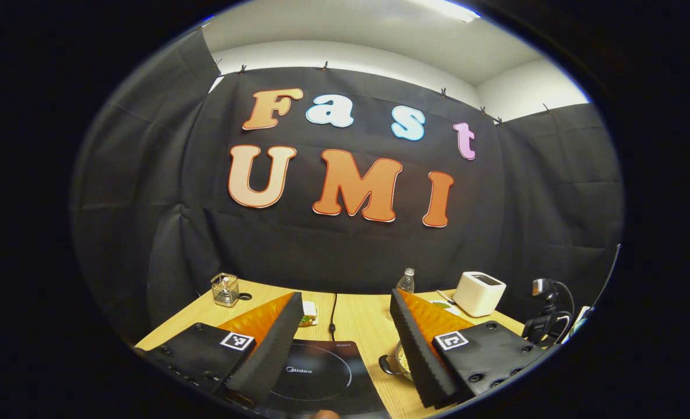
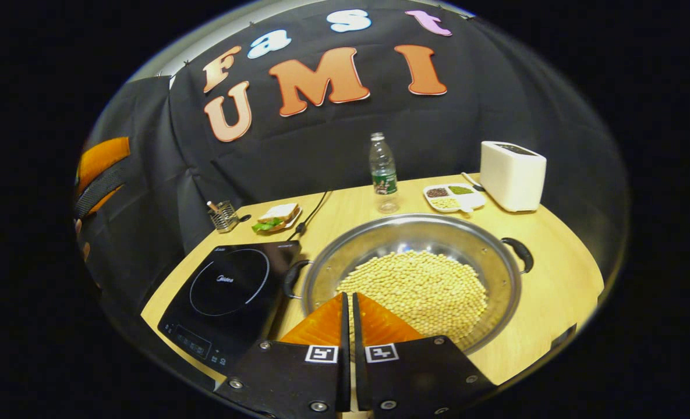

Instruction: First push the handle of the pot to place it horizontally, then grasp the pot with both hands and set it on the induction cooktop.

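A wide steel pot [image 2: 499, 291] full of pale beans [image 2: 420, 288] sits on the wooden table right of the black induction cooktop [image 2: 228, 288]. Its two dark handles [image 2: 292, 278] point left and right, the left one almost touching the cooktop. My right gripper [image 2: 349, 295] hovers over the pot's near rim, shut with nothing between its fingers. My left gripper [image 1: 345, 295] is open wide above the cooktop [image 1: 321, 372], pointing at the back wall. A sliver of the pot [image 1: 401, 359] and one handle [image 1: 387, 365] peek beside its right finger.
Along the back stand a water bottle [image 2: 383, 171], a white toaster [image 2: 512, 174], a divided dish of grains [image 2: 453, 196], a sandwich plate [image 2: 276, 217] and a wire basket [image 2: 223, 216]. The cooktop's cable [image 2: 310, 218] runs back. A camera stand [image 1: 545, 317] is at the table's right end.
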`<act>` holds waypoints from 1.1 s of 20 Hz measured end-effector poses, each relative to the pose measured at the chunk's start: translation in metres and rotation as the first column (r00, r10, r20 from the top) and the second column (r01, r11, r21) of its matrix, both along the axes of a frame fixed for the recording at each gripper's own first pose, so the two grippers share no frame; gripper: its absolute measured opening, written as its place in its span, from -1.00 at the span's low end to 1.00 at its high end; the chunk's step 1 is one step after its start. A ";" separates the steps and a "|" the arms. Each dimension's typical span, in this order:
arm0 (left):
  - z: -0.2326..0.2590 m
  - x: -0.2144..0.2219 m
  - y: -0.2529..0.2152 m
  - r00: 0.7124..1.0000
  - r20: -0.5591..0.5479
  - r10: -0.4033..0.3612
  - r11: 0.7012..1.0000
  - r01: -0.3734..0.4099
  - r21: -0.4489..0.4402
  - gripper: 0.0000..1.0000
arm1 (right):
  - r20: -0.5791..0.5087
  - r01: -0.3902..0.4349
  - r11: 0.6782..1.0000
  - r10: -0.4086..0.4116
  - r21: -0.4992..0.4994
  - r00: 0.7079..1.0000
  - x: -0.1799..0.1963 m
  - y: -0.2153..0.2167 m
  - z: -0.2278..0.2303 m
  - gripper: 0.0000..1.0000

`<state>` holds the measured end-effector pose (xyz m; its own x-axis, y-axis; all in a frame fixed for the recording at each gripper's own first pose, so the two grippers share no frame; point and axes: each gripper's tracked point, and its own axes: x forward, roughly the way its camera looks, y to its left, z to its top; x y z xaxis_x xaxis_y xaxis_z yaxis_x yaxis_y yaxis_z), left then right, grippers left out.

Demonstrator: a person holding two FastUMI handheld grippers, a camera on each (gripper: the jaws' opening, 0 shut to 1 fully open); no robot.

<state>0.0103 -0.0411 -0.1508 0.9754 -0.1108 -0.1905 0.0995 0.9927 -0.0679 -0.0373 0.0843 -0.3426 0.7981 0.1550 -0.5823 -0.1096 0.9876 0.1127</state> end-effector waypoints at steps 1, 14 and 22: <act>-0.005 0.001 -0.007 1.000 0.004 0.007 1.000 -0.007 0.010 0.95 | 0.011 0.020 1.000 -0.020 -0.003 1.000 0.003 -0.013 0.003 -0.91; -0.092 0.029 -0.109 0.984 -0.144 -0.107 0.993 0.114 0.041 0.95 | 0.075 0.187 0.978 -0.181 -0.091 0.981 0.040 -0.139 0.002 0.81; -0.190 0.040 -0.138 0.939 -0.325 -0.113 0.981 0.157 0.111 0.95 | 0.031 0.233 0.965 -0.231 -0.121 0.973 0.060 -0.177 -0.028 0.88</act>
